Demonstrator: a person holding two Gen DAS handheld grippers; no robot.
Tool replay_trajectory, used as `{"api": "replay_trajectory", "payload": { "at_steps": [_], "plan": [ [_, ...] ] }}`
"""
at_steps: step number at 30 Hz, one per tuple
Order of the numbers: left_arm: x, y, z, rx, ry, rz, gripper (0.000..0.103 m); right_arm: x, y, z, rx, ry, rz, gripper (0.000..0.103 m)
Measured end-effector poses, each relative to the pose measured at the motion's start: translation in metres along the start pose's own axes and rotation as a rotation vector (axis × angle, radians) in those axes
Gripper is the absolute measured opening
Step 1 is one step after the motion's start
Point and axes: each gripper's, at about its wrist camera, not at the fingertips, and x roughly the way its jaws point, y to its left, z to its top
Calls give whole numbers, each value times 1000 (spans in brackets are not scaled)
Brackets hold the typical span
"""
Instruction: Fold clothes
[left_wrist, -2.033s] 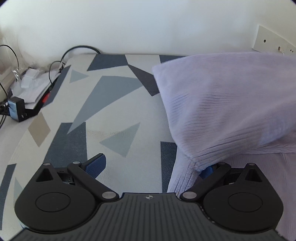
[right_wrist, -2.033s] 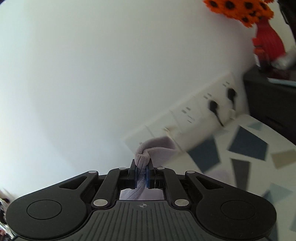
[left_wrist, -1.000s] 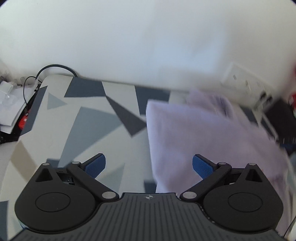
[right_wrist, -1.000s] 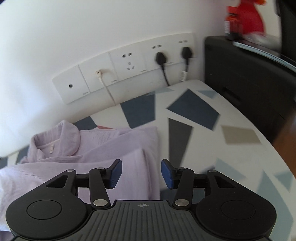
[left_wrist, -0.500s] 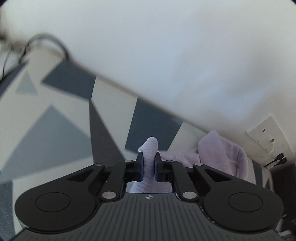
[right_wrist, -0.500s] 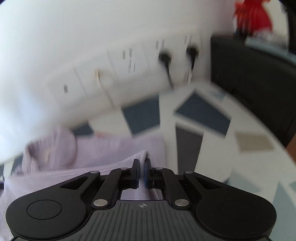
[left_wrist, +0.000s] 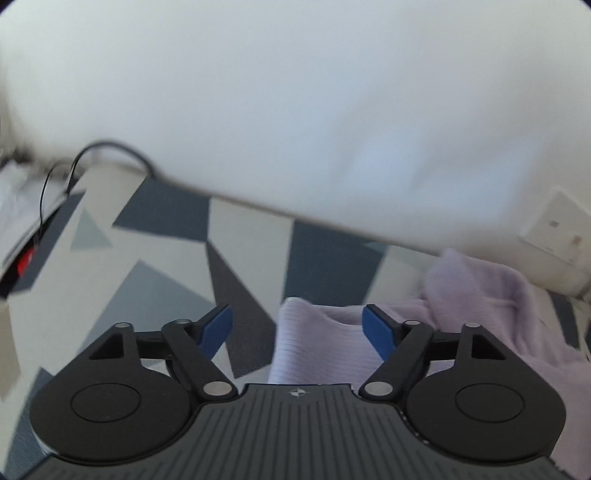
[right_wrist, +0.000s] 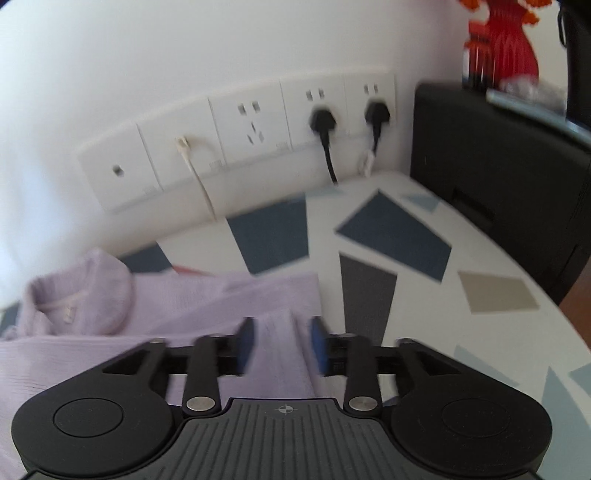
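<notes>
Right now the left gripper (left_wrist: 297, 325) has its jaws spread wide and opening further, the blue pads (left_wrist: 216, 326) clear of the cloth; a folded corner of the lilac garment (left_wrist: 317, 343) lies between them, nearer the right-hand pad, and neither pad presses on it. That garment lies flat on the table (left_wrist: 155, 280), whose top is white with dark blue, grey and beige angular patches. Seen from the left wrist, its ribbed folded edge runs down toward the camera and its collar (left_wrist: 476, 280) sits up against the far edge of the table, close to the wall (left_wrist: 295, 110). At the table's far left corner a black cable (left_wrist: 110, 146) loops over the edge, beside some blurred white and red clutter that I cannot make out.

The right gripper (right_wrist: 282, 345) has its jaws partly apart and opening; a ridge of the lilac garment (right_wrist: 280, 332) stands between the blue pads (right_wrist: 245, 343), which are blurred, and the cloth looks free of them. From this side the collar (right_wrist: 81, 295) lies toward the far left, near the back edge, and the garment's right border stops short of a grey patch on the table (right_wrist: 491, 258). Above the back edge a row of wall sockets (right_wrist: 240, 147) carries two black plugs (right_wrist: 323, 120) and a thin white cable (right_wrist: 195, 173). A black cabinet (right_wrist: 498, 177) stands at the table's far right corner, with a blurred red object (right_wrist: 506, 48) on top
</notes>
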Motion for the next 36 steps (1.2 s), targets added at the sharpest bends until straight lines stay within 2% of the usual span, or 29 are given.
{"api": "replay_trajectory", "payload": {
  "at_steps": [1,2,6,8,10,16,19,22,29,36],
  "plan": [
    [-11,-5,-2,40,-2,-14,94,-7,1,0,-17,-13,8,62],
    [-21,-12,-7,88,0,-24,98,-15,3,-2,-39,-19,16,66],
    [-54,-41,-36,261,35,-35,102,-38,6,-15,-132,1,50,82],
    [-64,-48,-52,290,76,-42,102,-47,8,-24,-171,24,56,86],
    [-72,-47,-69,270,126,-46,102,-55,9,-35,-194,49,60,94],
    [-81,-28,-111,151,295,0,102,-65,15,-66,-234,145,57,99],
    [-82,-25,-126,146,366,36,102,-70,20,-76,-242,169,38,100],
    [-86,-28,-138,147,414,48,102,-79,18,-82,-212,185,67,102],
    [-113,-53,-152,134,414,23,102,-100,-3,-89,-165,178,70,102],
    [-140,-74,-163,105,403,48,102,-120,-30,-85,-138,170,101,102]
  ]
}}
